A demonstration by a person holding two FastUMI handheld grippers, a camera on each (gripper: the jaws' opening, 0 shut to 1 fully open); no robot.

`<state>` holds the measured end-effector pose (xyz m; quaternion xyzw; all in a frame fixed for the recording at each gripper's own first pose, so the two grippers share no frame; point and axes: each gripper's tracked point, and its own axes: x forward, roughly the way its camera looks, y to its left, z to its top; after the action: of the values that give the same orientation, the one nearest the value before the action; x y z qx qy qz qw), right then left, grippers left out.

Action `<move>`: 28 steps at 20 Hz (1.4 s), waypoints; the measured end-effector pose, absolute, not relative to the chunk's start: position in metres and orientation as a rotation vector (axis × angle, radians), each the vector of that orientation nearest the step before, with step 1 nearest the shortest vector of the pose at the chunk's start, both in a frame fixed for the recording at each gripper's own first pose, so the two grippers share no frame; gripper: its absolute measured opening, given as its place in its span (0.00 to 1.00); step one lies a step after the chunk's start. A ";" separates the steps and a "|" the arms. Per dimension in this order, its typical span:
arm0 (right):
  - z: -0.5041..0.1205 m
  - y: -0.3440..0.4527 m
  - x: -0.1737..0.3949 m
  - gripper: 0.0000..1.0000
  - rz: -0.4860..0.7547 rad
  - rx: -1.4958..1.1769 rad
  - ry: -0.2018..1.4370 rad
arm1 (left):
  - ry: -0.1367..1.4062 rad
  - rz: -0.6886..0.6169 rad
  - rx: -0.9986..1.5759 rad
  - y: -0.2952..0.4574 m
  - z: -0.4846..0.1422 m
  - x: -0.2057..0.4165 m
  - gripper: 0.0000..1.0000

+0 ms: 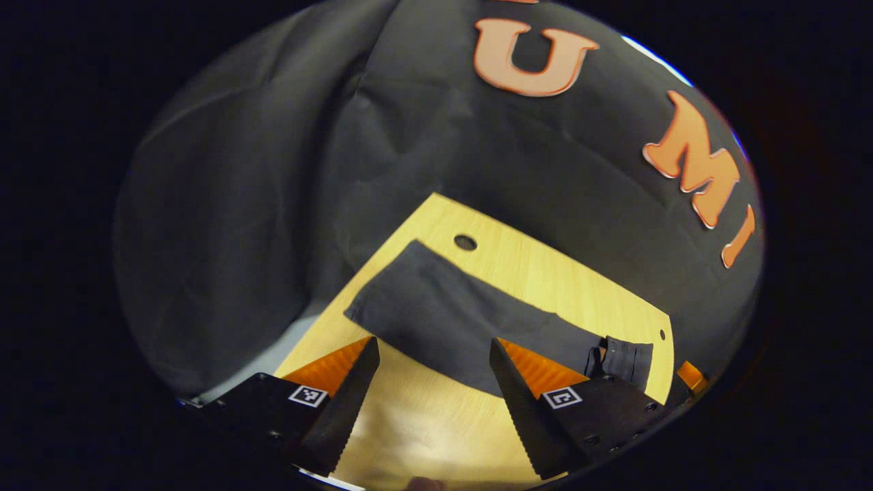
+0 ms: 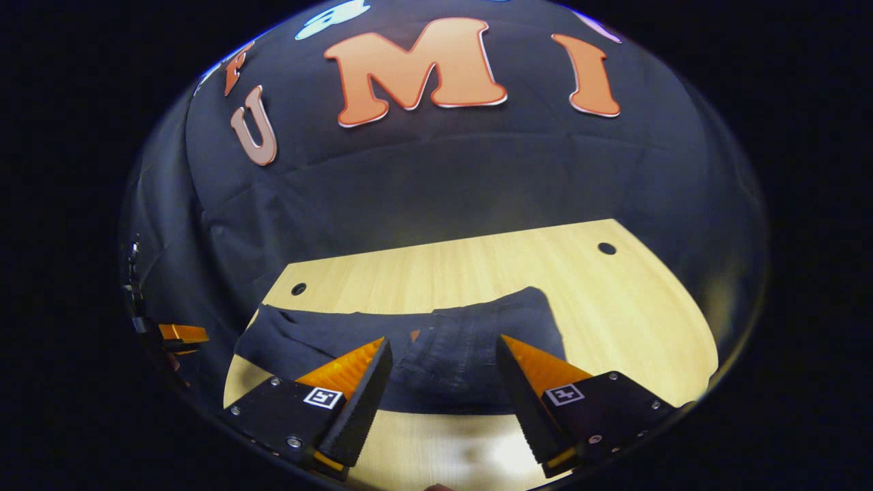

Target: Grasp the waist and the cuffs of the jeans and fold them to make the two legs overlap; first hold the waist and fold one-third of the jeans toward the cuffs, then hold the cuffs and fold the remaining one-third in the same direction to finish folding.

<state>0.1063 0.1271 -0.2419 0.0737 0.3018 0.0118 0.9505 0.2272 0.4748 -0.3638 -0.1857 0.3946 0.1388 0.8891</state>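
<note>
Dark jeans [image 1: 450, 317] lie flat in a long strip on the light wooden table [image 1: 545, 273]. In the left gripper view the cuff end [image 1: 382, 293] is at the upper left and the waist end [image 1: 624, 358] at the right. My left gripper [image 1: 433, 341] is open, hanging over the near edge of the legs with nothing between its fingers. In the right gripper view the waist part of the jeans [image 2: 470, 341] lies straight ahead and the legs [image 2: 293, 334] run off to the left. My right gripper [image 2: 443, 339] is open above the waist's near edge.
The tabletop [image 2: 614, 307] has small round holes [image 2: 606, 248] near its back corners, and bare wood lies beyond and to the right of the jeans. Black cloth walls close in behind the table. The left gripper [image 2: 174, 334] shows at the far left edge of the right gripper view.
</note>
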 end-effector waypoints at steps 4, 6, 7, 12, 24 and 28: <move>-0.226 0.104 0.082 0.93 -0.062 0.139 0.577 | 1.013 0.305 -0.489 0.486 -0.411 0.239 0.98; -0.215 0.095 0.066 0.94 -0.101 0.125 0.557 | 1.098 0.315 -0.549 0.491 -0.434 0.243 0.99; -0.210 0.092 0.057 0.94 -0.119 0.122 0.546 | 1.133 0.326 -0.581 0.493 -0.443 0.244 1.00; -0.191 0.076 0.016 0.95 -0.207 0.121 0.509 | 1.272 0.442 -0.619 0.518 -0.485 0.259 0.99; -0.171 0.066 0.012 0.95 -0.249 0.108 0.454 | 1.440 0.631 -0.541 0.523 -0.527 0.274 0.96; -0.173 0.075 0.028 0.95 -0.194 0.103 0.453 | 1.449 0.579 -0.463 0.522 -0.524 0.285 0.96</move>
<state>0.0278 0.0750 -0.1729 0.0508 0.2239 -0.0959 0.9686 0.2848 0.5218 -0.5236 -0.2067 0.6473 0.2587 0.6865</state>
